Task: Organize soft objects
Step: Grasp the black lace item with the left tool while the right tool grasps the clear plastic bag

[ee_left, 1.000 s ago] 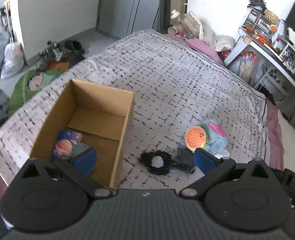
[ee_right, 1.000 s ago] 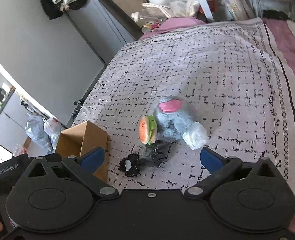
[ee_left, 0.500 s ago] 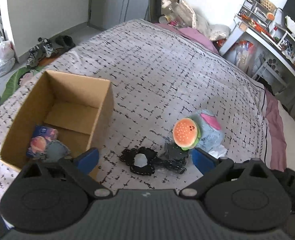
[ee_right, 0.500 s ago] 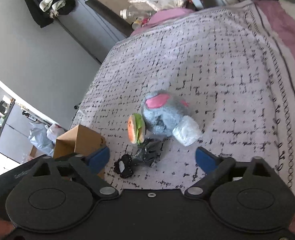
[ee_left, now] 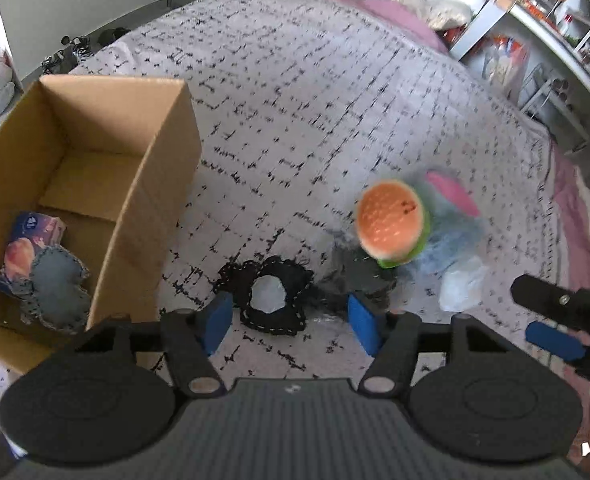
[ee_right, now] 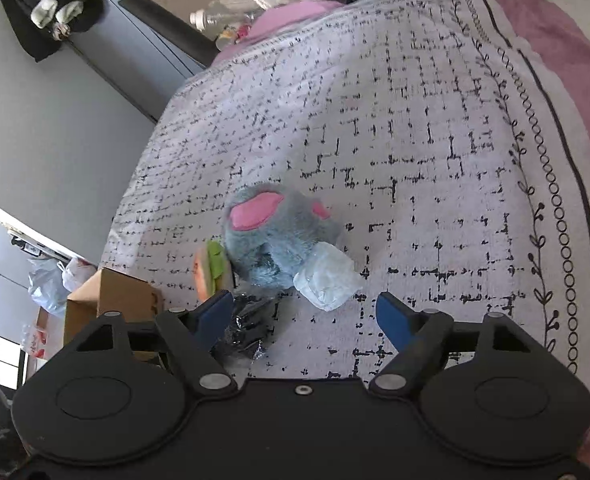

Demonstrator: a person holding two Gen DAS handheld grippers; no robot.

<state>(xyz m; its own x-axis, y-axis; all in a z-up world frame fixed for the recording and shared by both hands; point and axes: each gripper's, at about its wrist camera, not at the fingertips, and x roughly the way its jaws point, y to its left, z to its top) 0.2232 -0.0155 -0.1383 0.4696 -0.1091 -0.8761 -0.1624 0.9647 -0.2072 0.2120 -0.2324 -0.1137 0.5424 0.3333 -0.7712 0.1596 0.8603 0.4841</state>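
Note:
My left gripper (ee_left: 289, 326) is open, its blue pads straddling a black flower-shaped soft pad (ee_left: 269, 296) with a pale centre on the bed. A burger plush (ee_left: 391, 224) leans on a grey-blue plush (ee_left: 451, 236) with pink ears, right of it. A dark crumpled bag (ee_left: 359, 276) lies between them. An open cardboard box (ee_left: 147, 184) at left holds a grey soft pad (ee_left: 57, 286) and a printed pack (ee_left: 23, 244). My right gripper (ee_right: 303, 316) is open just in front of the grey-blue plush (ee_right: 279, 240) and its clear plastic wrap (ee_right: 327, 276); the burger plush (ee_right: 211, 272) shows edge-on.
The patterned bedspread (ee_left: 315, 92) stretches far ahead. Shelves and a desk (ee_left: 555, 20) stand at the right, shoes and bags (ee_left: 67, 52) on the floor left. One finger of the right gripper (ee_left: 555, 336) shows at the left view's right edge. The box (ee_right: 111, 300) stands left of the right gripper.
My left gripper has moved right from over the box and down towards the black flower pad. My right gripper has moved closer to the grey-blue plush.

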